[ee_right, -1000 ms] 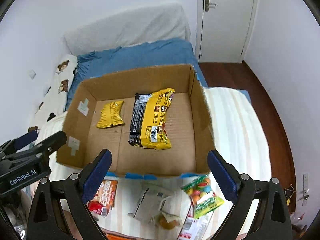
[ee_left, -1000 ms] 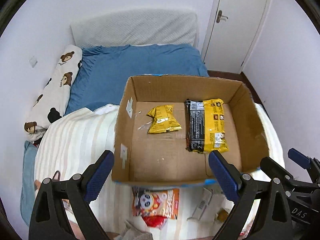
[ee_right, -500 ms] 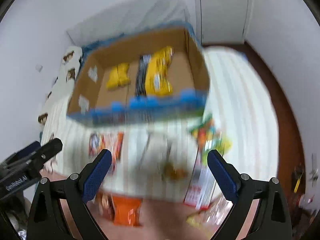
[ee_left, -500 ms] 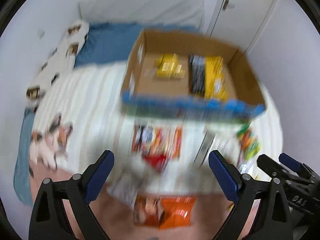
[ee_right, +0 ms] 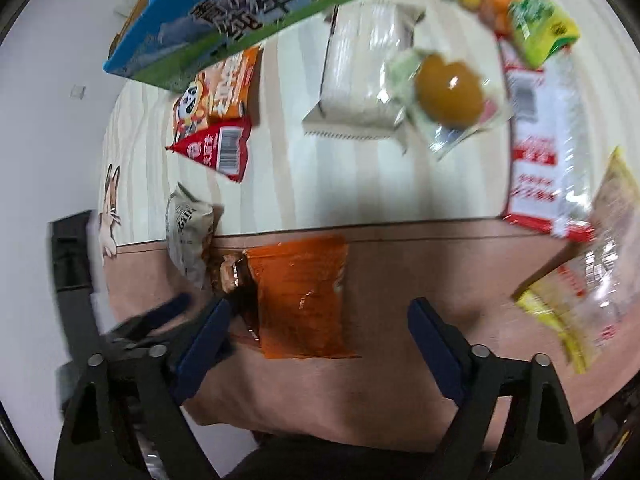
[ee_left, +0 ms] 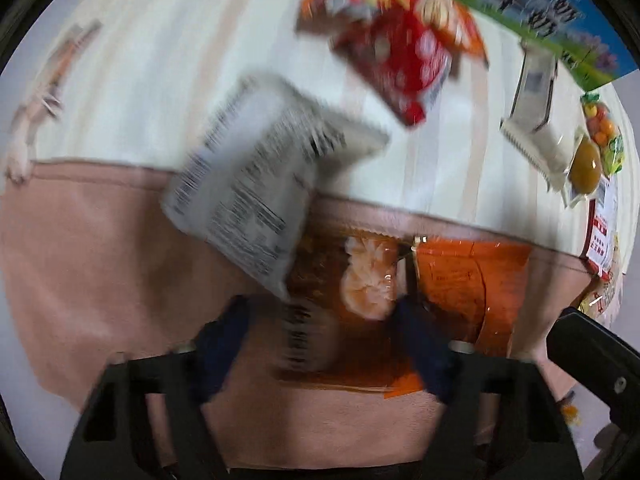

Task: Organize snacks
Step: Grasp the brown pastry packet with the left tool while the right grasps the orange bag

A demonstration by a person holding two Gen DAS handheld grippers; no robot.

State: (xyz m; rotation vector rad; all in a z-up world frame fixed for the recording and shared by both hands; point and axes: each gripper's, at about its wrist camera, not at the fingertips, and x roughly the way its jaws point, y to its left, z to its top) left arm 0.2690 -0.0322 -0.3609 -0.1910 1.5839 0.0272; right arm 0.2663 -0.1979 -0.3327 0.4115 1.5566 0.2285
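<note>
A: Left gripper point(ee_left: 320, 332), state? Left cam's smeared.
B: Spread, nothing pinched. Orange bag point(ee_left: 404, 304) lies flat between its fingers, on the pink band of the blanket point(ee_left: 100, 272). Grey pouch point(ee_left: 256, 184) just ahead-left of it, overlapping the bag's corner.
A: Right gripper point(ee_right: 320, 336)?
B: Spread too, holding nothing. Same orange bag point(ee_right: 300, 296) sits between its fingers, nearer the left one. Left gripper's blue tip point(ee_right: 172, 306) shows at that side.
A: Anything only the right cam gets?
B: Yellow pack point(ee_right: 576, 312) far right, red-white pack point(ee_right: 540, 148) ahead-right, plus the panda print on the snack point(ee_right: 216, 96). Box point(ee_right: 248, 12) side is clearer there.
A: Shared?
B: Red pack point(ee_left: 400, 52), white bag point(ee_left: 536, 120), bun point(ee_left: 586, 164), candy bag point(ee_left: 604, 132), all ahead on the striped part. Left cam only gives their blurred edges.
</note>
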